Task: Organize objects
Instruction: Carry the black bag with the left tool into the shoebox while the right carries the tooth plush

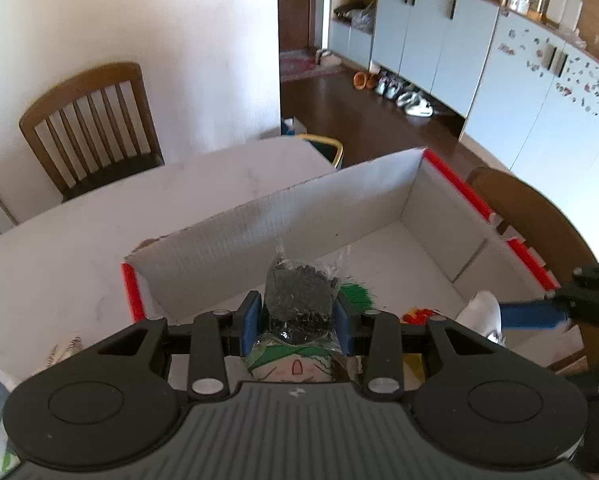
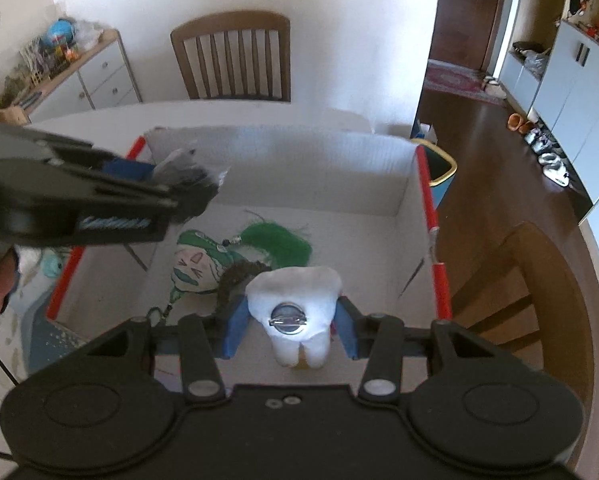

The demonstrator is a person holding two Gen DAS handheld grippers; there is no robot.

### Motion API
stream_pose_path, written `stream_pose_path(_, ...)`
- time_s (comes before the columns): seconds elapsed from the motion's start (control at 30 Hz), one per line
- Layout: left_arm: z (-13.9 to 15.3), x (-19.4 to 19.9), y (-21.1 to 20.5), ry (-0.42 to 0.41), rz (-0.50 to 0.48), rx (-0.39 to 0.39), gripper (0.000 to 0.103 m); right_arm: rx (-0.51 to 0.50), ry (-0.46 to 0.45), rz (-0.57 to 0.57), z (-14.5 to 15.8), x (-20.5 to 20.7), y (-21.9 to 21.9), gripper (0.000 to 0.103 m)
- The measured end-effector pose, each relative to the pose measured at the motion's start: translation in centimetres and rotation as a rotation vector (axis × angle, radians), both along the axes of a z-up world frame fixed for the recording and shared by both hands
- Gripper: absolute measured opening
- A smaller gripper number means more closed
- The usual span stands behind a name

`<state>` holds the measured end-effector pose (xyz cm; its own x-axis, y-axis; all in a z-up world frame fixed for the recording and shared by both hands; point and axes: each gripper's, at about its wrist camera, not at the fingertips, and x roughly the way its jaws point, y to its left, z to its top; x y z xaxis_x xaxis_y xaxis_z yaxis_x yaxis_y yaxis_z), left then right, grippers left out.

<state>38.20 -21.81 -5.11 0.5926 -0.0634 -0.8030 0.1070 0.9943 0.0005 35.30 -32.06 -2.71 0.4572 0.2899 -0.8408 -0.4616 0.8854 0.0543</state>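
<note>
Both grippers loaded, both over the box. Left gripper (image 1: 299, 322) clamped on a clear bag of black granules (image 1: 299, 292), blue pads pressing its two sides low down, so the bag stands up out of the jaws, long axis running away from the hand, crimped top pointing forward toward the box's far wall. Gripper tilted steeply down, bag hanging above the box interior, not touching the floor; looks like a carry-in for drop-off.

Right gripper (image 2: 293, 326) clamped on a white tooth-shaped plush (image 2: 295, 304), pads on its flanks. Long axis along the fingers: crown points away from the hand, two roots back toward it, round metal disc on the upward face. Also held over the box, near the right wall. Side grip keeps it from rolling out, probably.

Below them, on the floor of the cardboard box (image 2: 283, 152): a flat plush with a drawn face (image 2: 193, 268) and a green tassel (image 2: 277, 240), lying just beside each other near the middle. Box has red edge strips and sits on a white table (image 1: 79, 216).

Beyond: a wooden chair (image 2: 231, 56) at the table's far side, white wall, cabinets further off.

Judgement: both items about to be released into the box; lower first so the bag doesn't burst or tip.
</note>
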Motion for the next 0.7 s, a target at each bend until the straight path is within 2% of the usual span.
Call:
stream_pose_path(0.37, -3.7, 3.3, 0.0, 0.102, 0.006, 0.002, 0.038, -0.04, 0.063, 0.04, -3.3, 1.3, 1.8, 0.046)
stream_pose_path(0.53, -4.9, 4.1, -0.6, 0.146, -0.003, 0.039, 0.038, -0.054, 0.077, 0.059, -4.2, 1.3, 2.4, 0.046)
stream_pose_path(0.7, -5.7, 4.4, -0.7, 0.176, -0.01, 0.028, 0.038, -0.071, 0.064, 0.065, -4.1, 1.4, 2.9, 0.047)
